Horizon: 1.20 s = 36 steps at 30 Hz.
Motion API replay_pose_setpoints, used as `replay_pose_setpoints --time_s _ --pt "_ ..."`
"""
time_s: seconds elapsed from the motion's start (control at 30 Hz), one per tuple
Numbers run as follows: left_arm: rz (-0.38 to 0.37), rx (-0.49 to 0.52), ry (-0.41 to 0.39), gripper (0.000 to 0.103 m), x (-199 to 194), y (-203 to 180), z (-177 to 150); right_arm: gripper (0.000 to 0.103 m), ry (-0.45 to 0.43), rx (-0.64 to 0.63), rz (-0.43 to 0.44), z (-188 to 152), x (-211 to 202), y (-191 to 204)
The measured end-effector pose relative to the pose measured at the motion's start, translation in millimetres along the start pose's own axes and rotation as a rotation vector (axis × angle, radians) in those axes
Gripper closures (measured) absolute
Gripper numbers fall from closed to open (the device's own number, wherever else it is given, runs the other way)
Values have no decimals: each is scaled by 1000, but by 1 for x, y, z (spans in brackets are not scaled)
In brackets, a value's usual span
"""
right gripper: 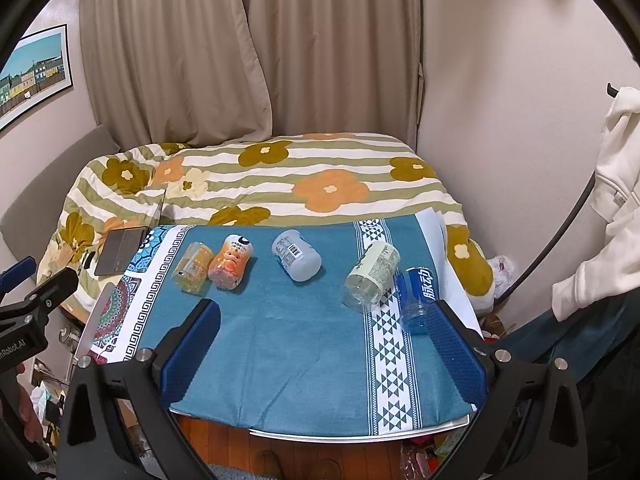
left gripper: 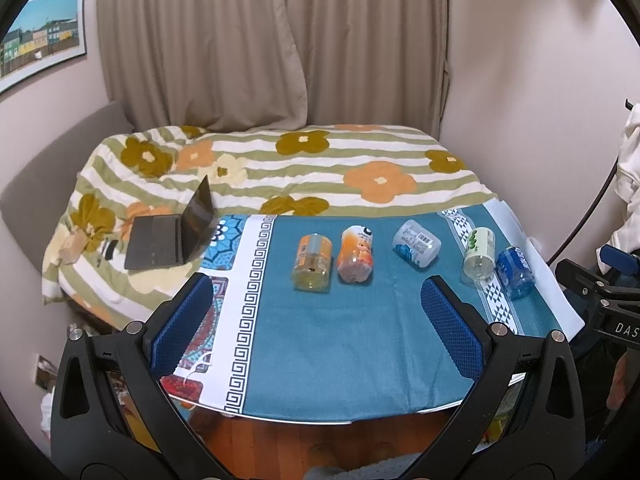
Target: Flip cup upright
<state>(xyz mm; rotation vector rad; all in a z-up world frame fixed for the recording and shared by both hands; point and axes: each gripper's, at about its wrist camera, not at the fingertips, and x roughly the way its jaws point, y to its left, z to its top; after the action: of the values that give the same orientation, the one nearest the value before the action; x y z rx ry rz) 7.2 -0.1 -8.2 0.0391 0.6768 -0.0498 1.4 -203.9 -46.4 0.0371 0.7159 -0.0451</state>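
Five cups all tipped over on the worktop, both tools hanging back with nothing in them.

Biggest thing first: the bed (left gripper: 304, 168) with the flowery blanket sits along the worktop's (left gripper: 340, 352) far edge, with a laptop (left gripper: 168, 236) open on it by the far left corner. The worktop has a teal cloth (right gripper: 288, 344) over it. Left tool (left gripper: 316, 320) and right tool (right gripper: 324, 344) both hover over the near edge, spread wide. The cups lie on their sides in a row near the far edge: yellow cup (left gripper: 313, 263) and orange cup (left gripper: 355, 255) just beside each other left of middle, white cup (left gripper: 416, 243) apart in the middle, then green-print cup (right gripper: 372, 276) and blue cup (right gripper: 416, 300) close together toward the right edge.
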Motion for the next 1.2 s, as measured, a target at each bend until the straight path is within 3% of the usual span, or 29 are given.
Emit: replay_pose_setpoints --time_s 1.2 --pt "-18 -11 5 0 3 9 4 1 8 -1 2 -1 6 10"
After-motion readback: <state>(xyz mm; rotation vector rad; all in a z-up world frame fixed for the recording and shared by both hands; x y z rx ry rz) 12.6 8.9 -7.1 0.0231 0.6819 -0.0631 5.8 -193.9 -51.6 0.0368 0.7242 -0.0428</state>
